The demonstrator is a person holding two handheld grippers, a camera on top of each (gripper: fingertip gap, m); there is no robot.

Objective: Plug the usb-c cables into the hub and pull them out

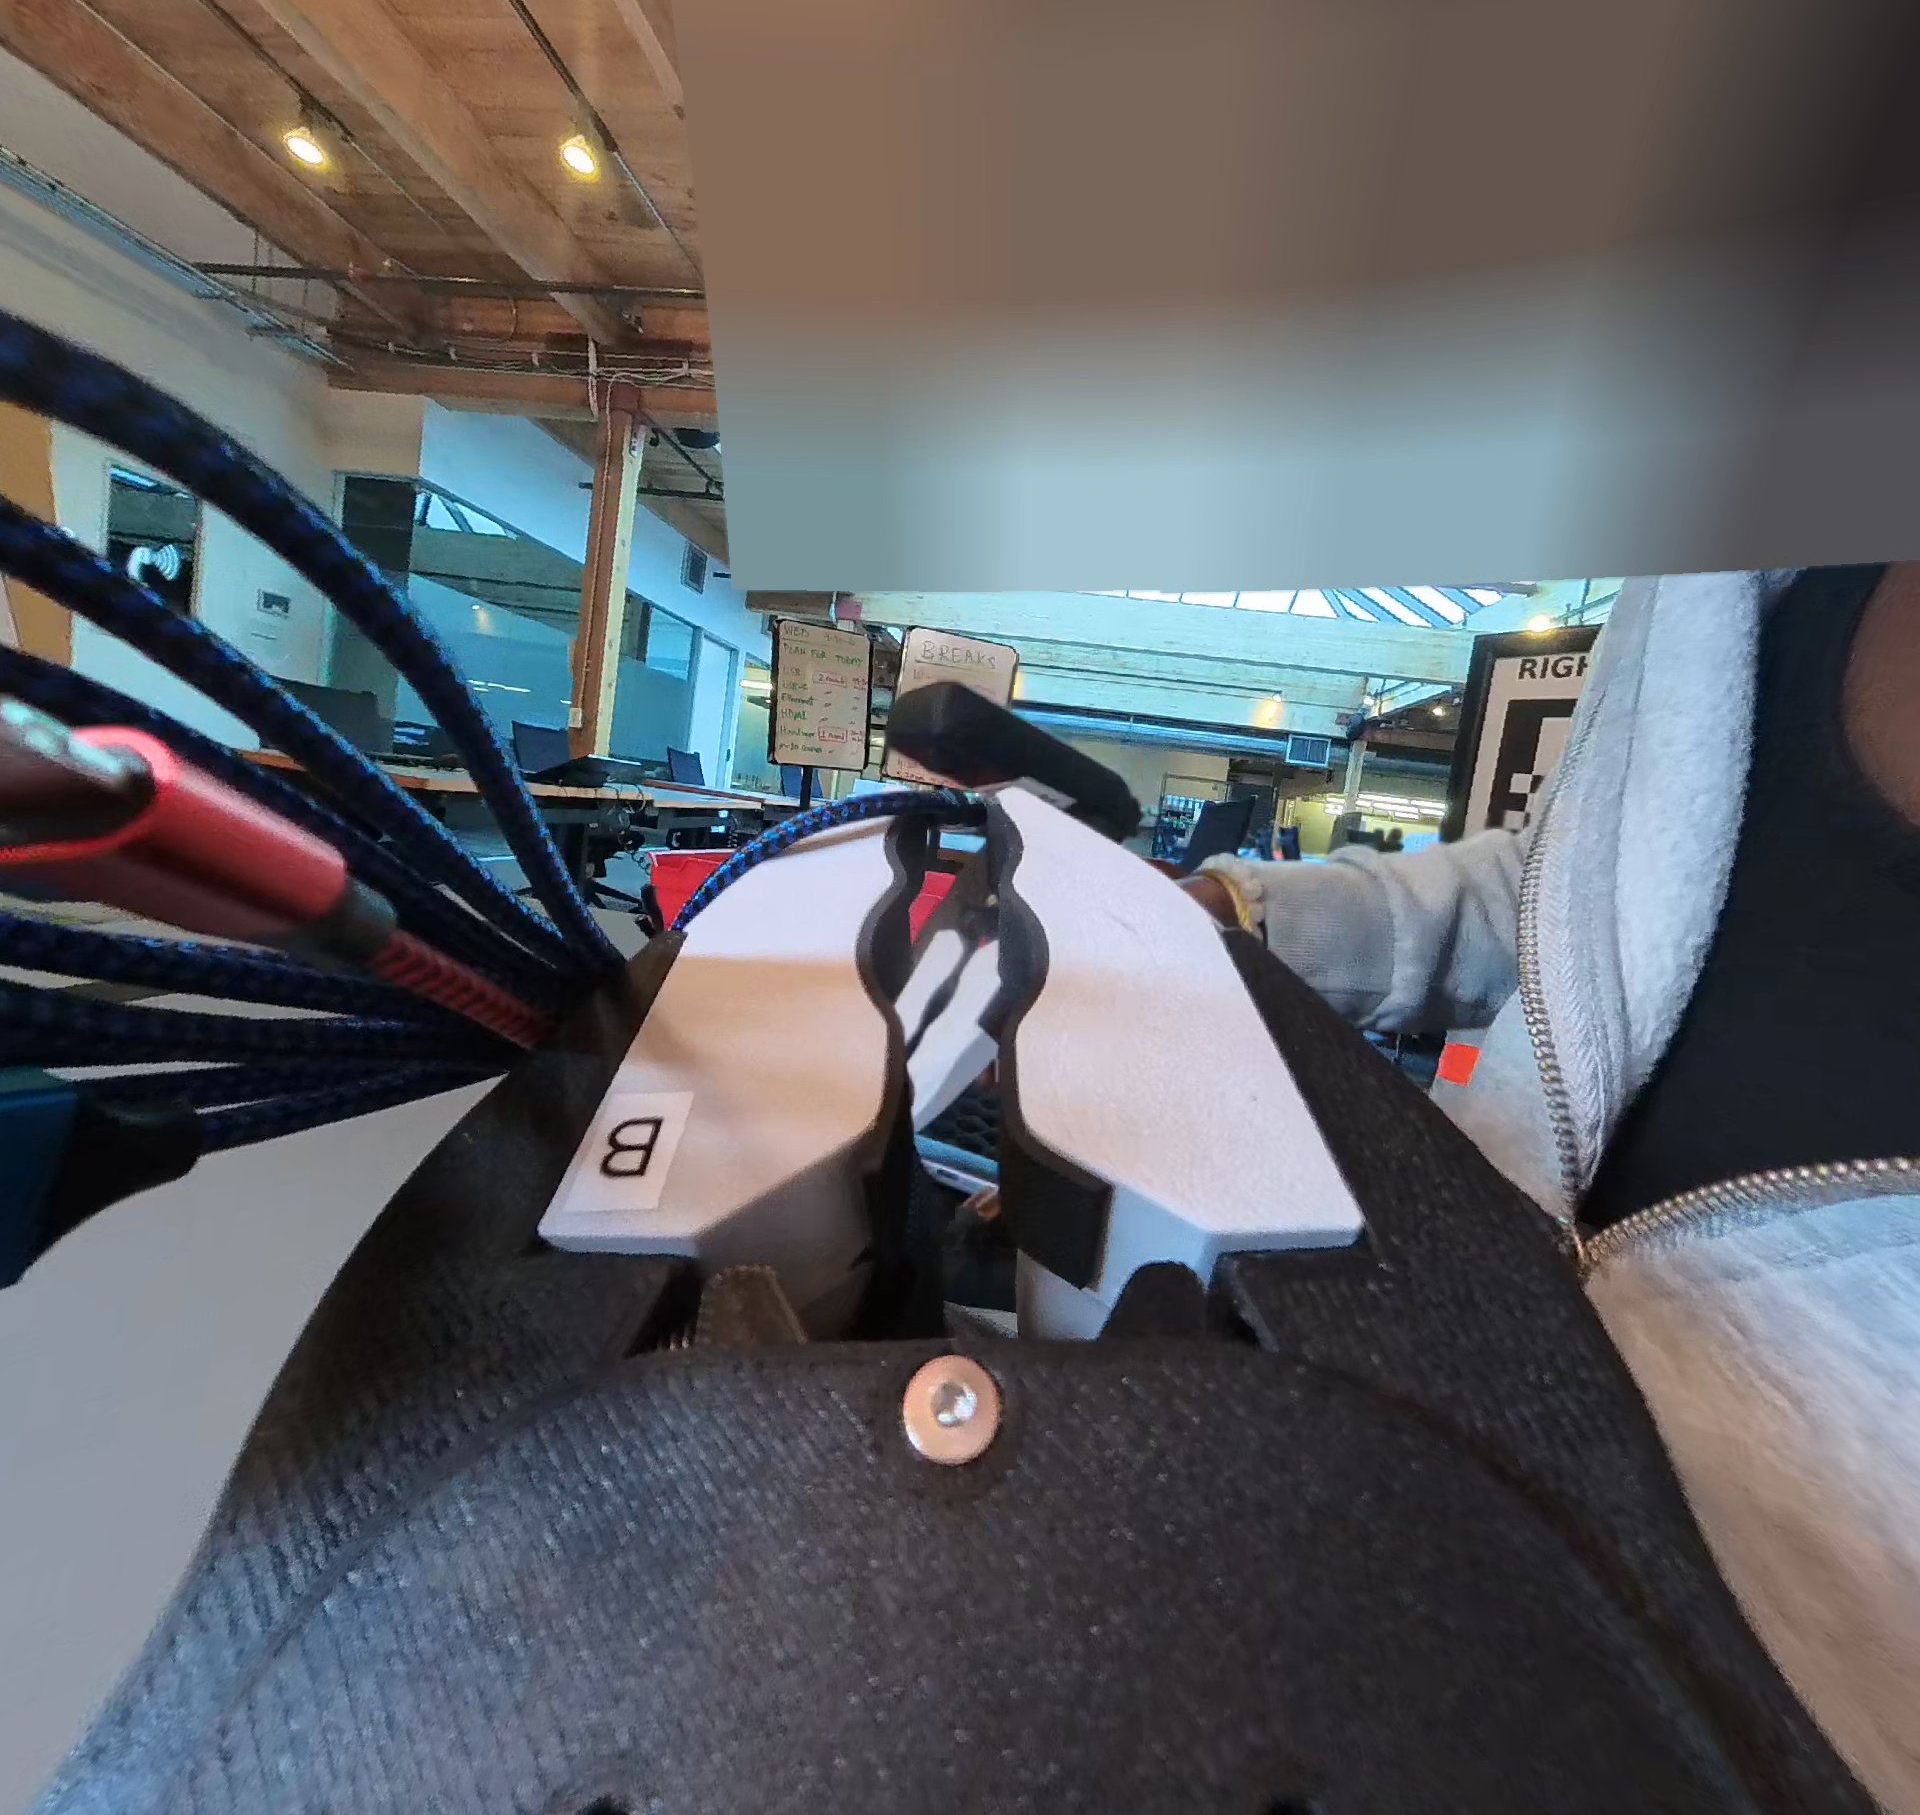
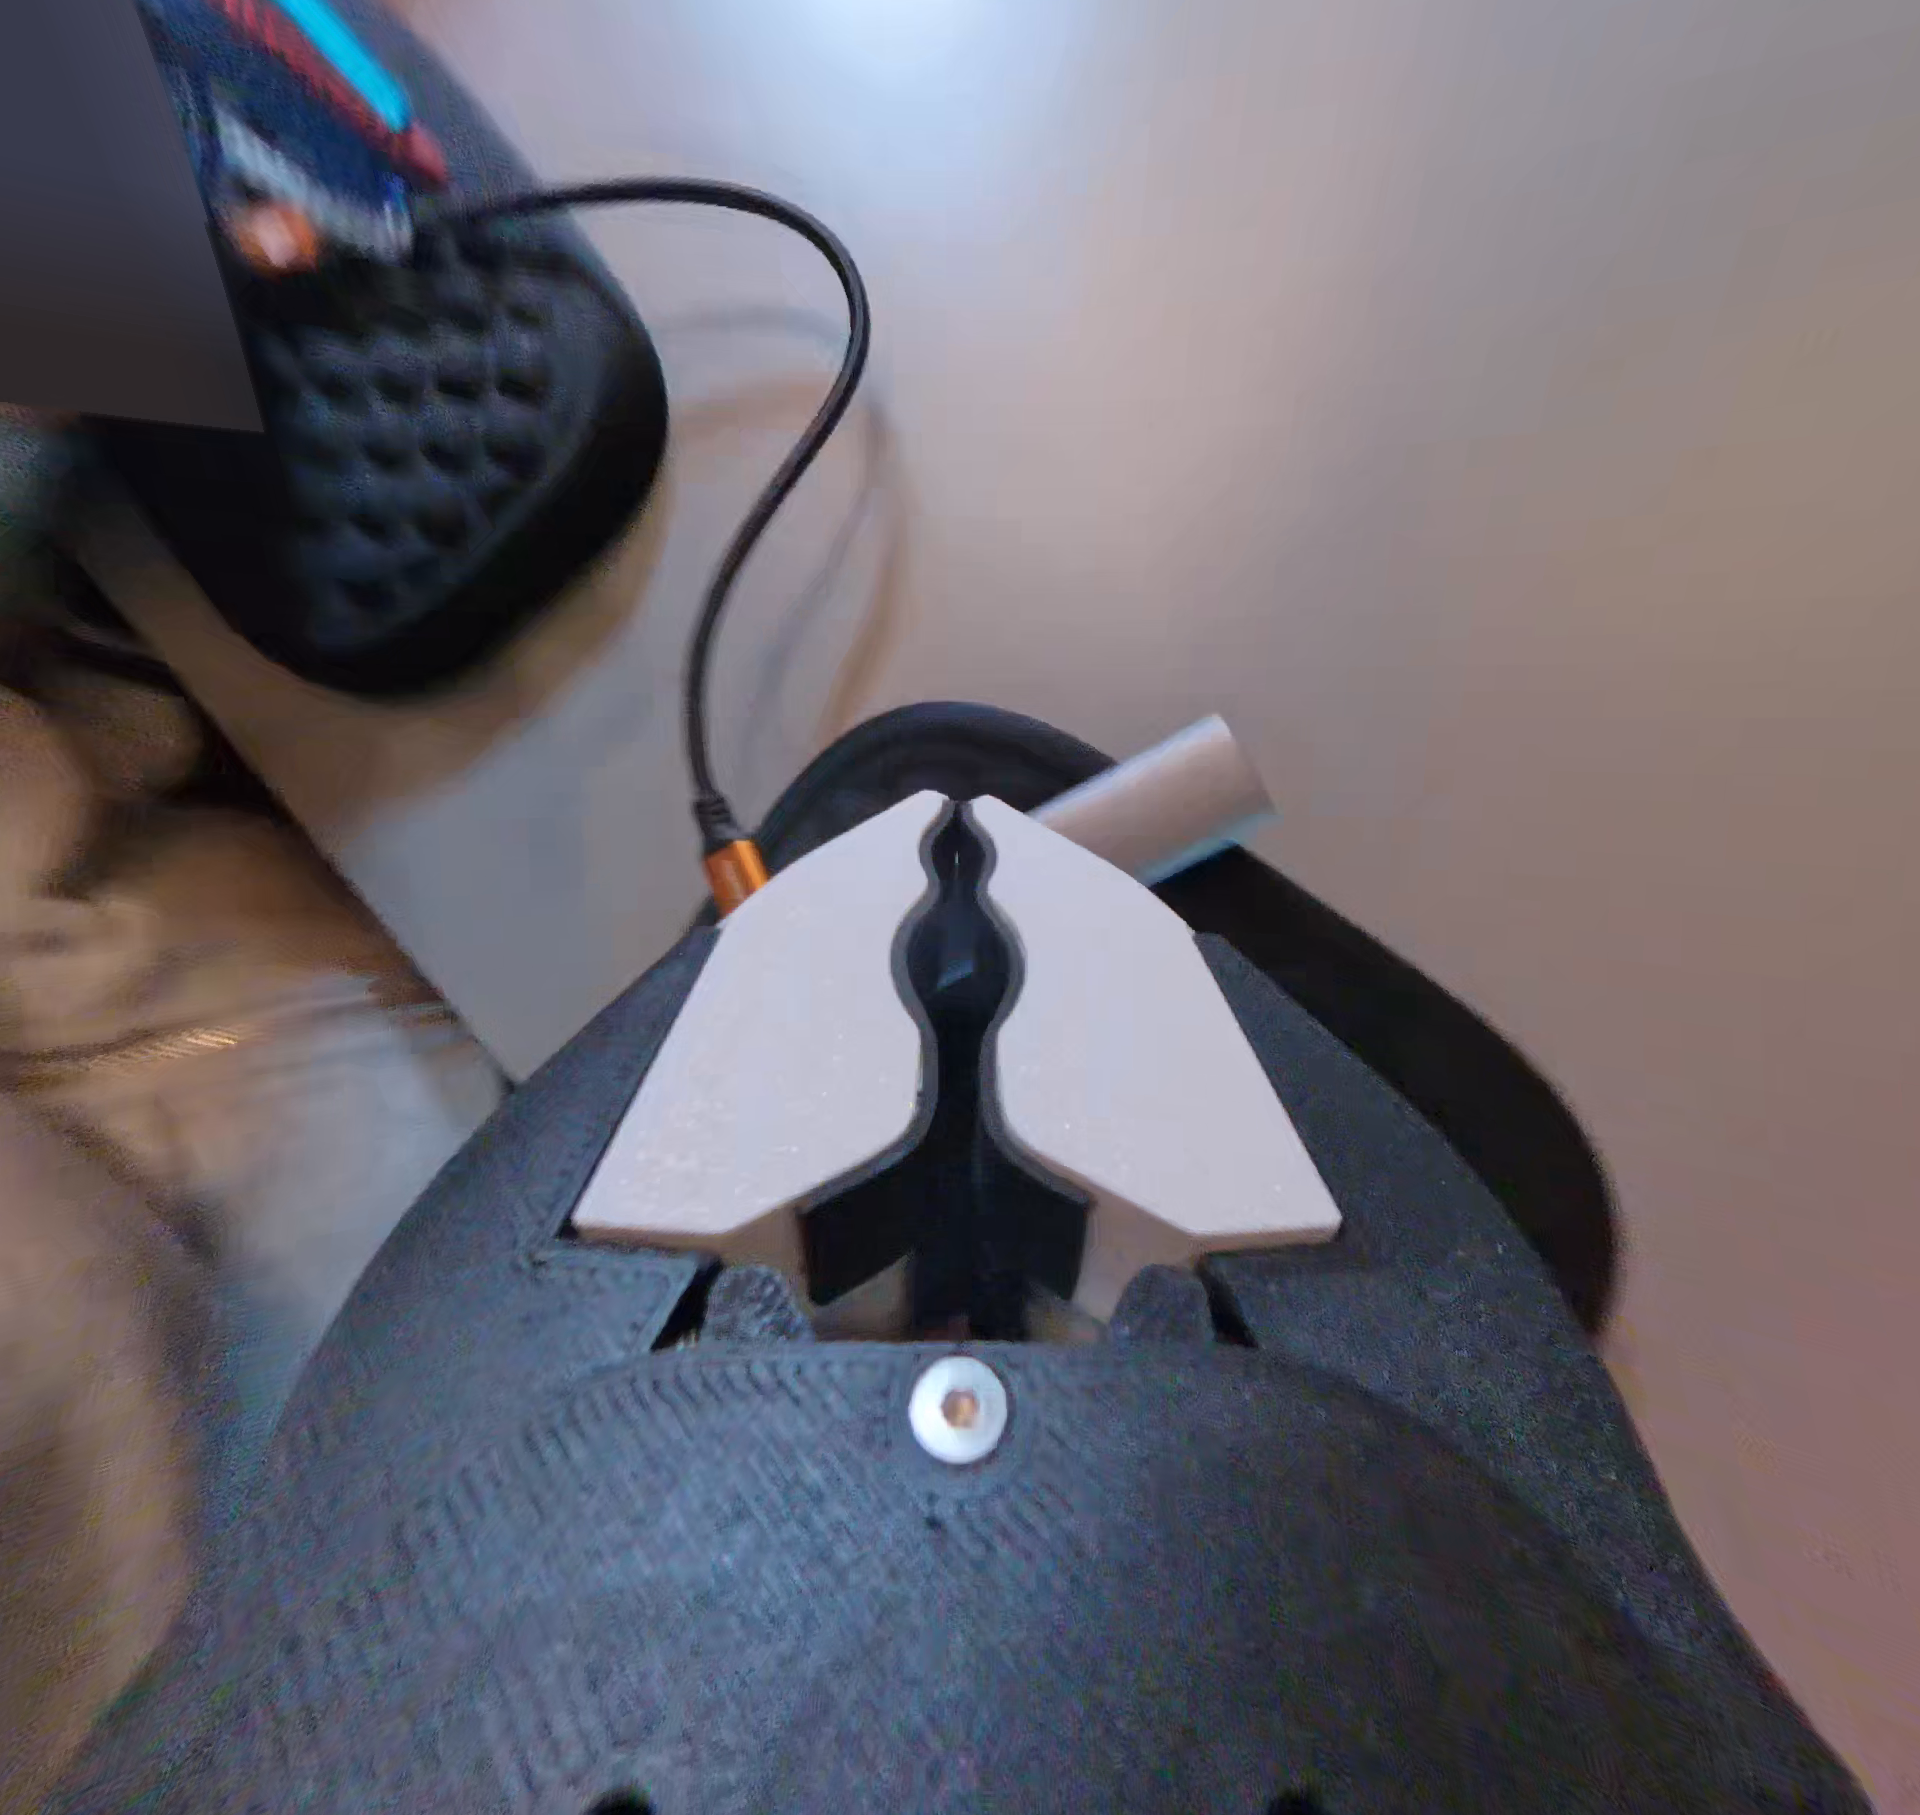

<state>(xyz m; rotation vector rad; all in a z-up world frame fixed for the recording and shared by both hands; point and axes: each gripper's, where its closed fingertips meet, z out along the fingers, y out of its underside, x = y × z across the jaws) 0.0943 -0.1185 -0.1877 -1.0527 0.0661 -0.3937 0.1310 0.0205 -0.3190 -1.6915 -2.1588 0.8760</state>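
In the left wrist view my left gripper [image 1: 951,820] is shut on a blue braided cable [image 1: 790,851] just behind its black plug [image 1: 997,752], which sticks out past the fingertips in the air. A bundle of blue braided cables [image 1: 312,726] and a red cable with a red plug [image 1: 218,846] fan out at the left. In the right wrist view my right gripper [image 2: 954,807] is shut, its tips over a grey hub [image 2: 1164,794] on the table. A black cable with an orange plug [image 2: 736,872] runs under the left finger; its joint with the hub is hidden.
A person in a grey hoodie [image 1: 1714,934] fills the right of the left wrist view. A black dimpled grip with a cable bundle [image 2: 416,435] is at the upper left in the right wrist view. A black curved object [image 2: 1455,1069] lies under the hub on the pale table [image 2: 1351,311].
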